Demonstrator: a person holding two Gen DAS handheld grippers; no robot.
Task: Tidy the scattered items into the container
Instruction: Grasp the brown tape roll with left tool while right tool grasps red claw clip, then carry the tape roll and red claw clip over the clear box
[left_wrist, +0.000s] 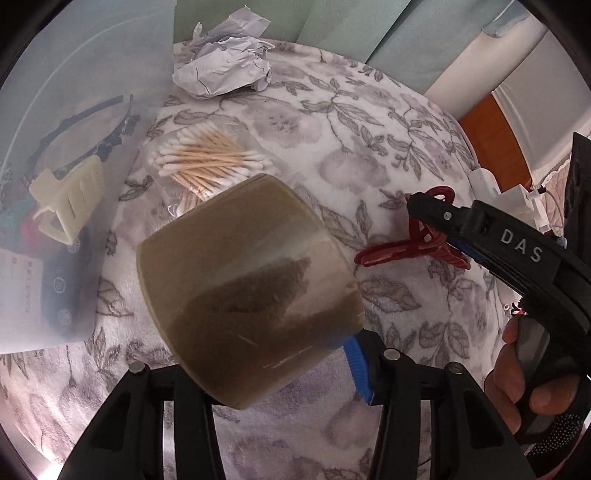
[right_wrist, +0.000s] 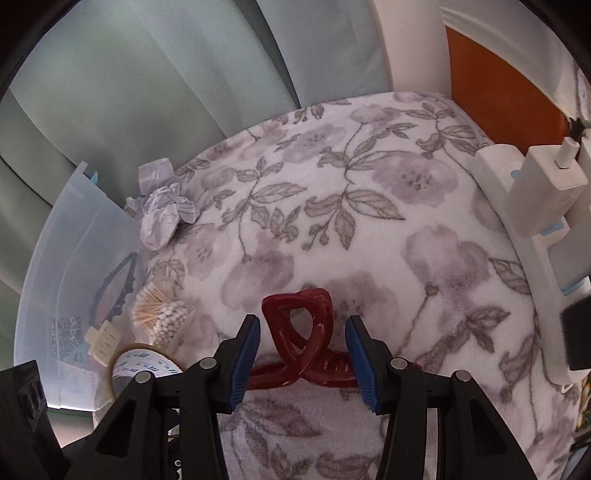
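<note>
My left gripper (left_wrist: 258, 354) is shut on a brown roll of packing tape (left_wrist: 247, 288) and holds it above the floral blanket, beside the clear plastic container (left_wrist: 74, 74). The roll also shows in the right wrist view (right_wrist: 142, 365). My right gripper (right_wrist: 301, 363) is open, its blue pads on either side of a dark red hair claw clip (right_wrist: 299, 332) that lies on the blanket; the clip also shows in the left wrist view (left_wrist: 413, 243). A bag of cotton swabs (left_wrist: 210, 158) and a crumpled paper (left_wrist: 225, 62) lie next to the container.
The container holds a cream hair clip (left_wrist: 66, 199), a black headband (left_wrist: 85, 125) and other small items. A white power strip with chargers (right_wrist: 532, 206) sits at the blanket's right edge. Pale green curtains (right_wrist: 147, 92) hang behind.
</note>
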